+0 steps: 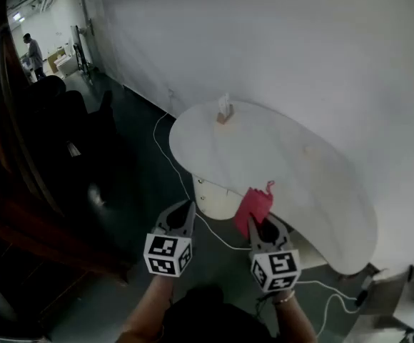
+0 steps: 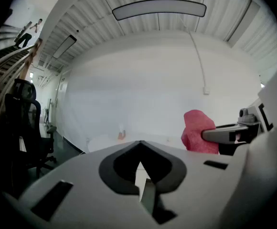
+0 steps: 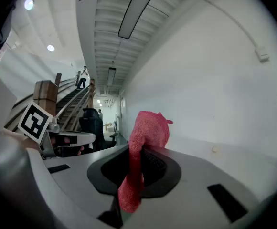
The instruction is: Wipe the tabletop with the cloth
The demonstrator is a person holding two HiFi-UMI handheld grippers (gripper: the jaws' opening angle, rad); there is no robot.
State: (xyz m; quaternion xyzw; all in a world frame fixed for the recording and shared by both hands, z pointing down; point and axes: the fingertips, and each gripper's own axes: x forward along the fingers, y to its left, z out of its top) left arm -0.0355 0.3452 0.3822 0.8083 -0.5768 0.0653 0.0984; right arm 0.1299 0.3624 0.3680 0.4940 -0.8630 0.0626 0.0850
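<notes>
A red cloth (image 1: 253,204) is pinched in my right gripper (image 1: 260,224) and sticks up past its tips, just at the near edge of the white oval tabletop (image 1: 285,156). In the right gripper view the cloth (image 3: 143,142) runs down between the shut jaws. My left gripper (image 1: 180,216) hangs over the dark floor left of the table, jaws shut and holding nothing. From the left gripper view the cloth (image 2: 198,130) shows at the right with the table (image 2: 110,142) low ahead.
A small wooden stand with a white card (image 1: 225,111) sits at the table's far edge. The table's white pedestal (image 1: 214,199) and a white cable (image 1: 175,159) are on the floor below. Dark chairs (image 1: 64,113) stand to the left. A person (image 1: 33,52) stands far off.
</notes>
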